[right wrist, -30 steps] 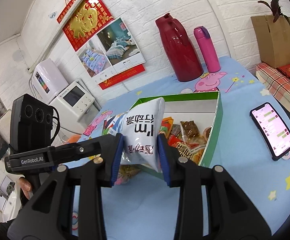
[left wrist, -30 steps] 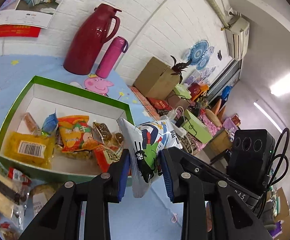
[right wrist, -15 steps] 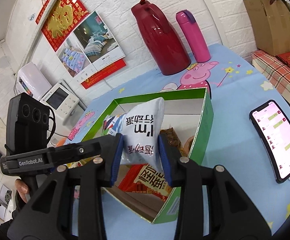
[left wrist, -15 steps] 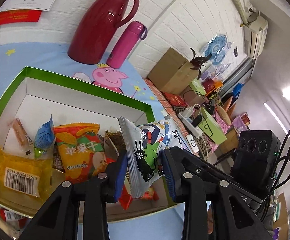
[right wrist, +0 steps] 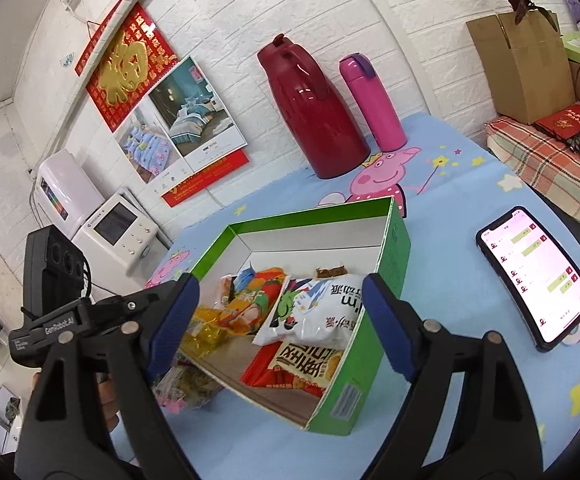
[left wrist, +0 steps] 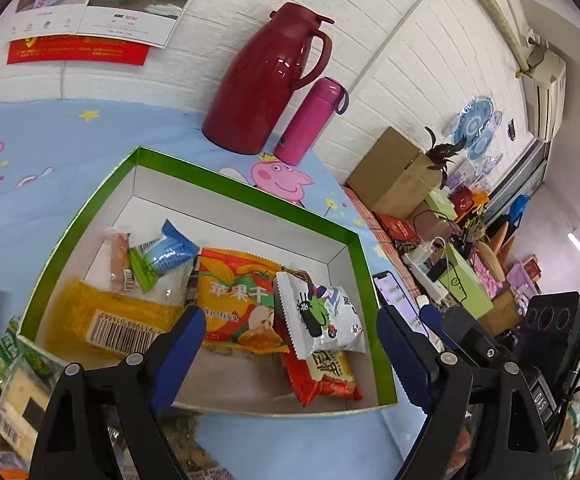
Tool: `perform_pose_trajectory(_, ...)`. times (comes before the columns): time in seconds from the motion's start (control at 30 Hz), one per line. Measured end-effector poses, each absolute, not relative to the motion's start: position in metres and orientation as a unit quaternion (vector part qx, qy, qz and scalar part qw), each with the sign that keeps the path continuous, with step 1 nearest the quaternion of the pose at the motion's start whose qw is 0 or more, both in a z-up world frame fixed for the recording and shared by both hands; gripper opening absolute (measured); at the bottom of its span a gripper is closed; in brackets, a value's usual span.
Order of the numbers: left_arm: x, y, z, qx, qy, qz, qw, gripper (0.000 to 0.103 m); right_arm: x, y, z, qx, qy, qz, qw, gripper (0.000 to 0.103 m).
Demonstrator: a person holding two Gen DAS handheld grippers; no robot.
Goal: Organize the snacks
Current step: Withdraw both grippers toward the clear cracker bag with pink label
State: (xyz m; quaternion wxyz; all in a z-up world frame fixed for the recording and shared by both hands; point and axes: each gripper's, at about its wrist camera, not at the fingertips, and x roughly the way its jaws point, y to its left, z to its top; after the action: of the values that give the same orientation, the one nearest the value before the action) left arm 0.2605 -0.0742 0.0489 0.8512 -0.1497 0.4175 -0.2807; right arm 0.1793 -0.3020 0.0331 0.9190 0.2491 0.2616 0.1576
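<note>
Tongs: left tongs (left wrist: 288, 338) and right tongs (right wrist: 280, 322) both spread wide, holding nothing | Done: white snack bag (left wrist: 322, 320) lies inside green box (left wrist: 364, 280) on other snacks | Left: loose packets (left wrist: 14, 392) wait on bench (right wrist: 458, 216) by box's near-left corner.

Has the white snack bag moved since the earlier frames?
Yes. The white snack bag has left both grippers' pads and dropped into the green box, now lying on the red packet near its right wall.

blue cartoon tablecloth (right wrist: 462, 264), green box (right wrist: 394, 248), phone (right wrist: 538, 276), flasks (right wrist: 318, 112)
</note>
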Motion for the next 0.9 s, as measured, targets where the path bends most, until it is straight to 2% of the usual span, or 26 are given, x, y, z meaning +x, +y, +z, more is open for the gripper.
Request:
perform_pose_trajectory(0.13,0.235,-0.066,0.060,-0.144,0.401,-0.270,0.863,0.089,0.158,-0.290,0.039,0.246,0.252,0.172,0.920,0.091)
perform_pose_trajectory(0.4,0.172,-0.040,0.067,-0.114,0.380,-0.205,0.895,0.089,0.118,-0.269,0.035,0.250,0.257,0.191,0.914,0.091)
perform_pose_trajectory(0.9,0.116,0.021,0.029,-0.129,0.398,-0.125,0.900,0.089,0.093,-0.236,-0.005,0.264,0.326,0.207,0.884,0.091)
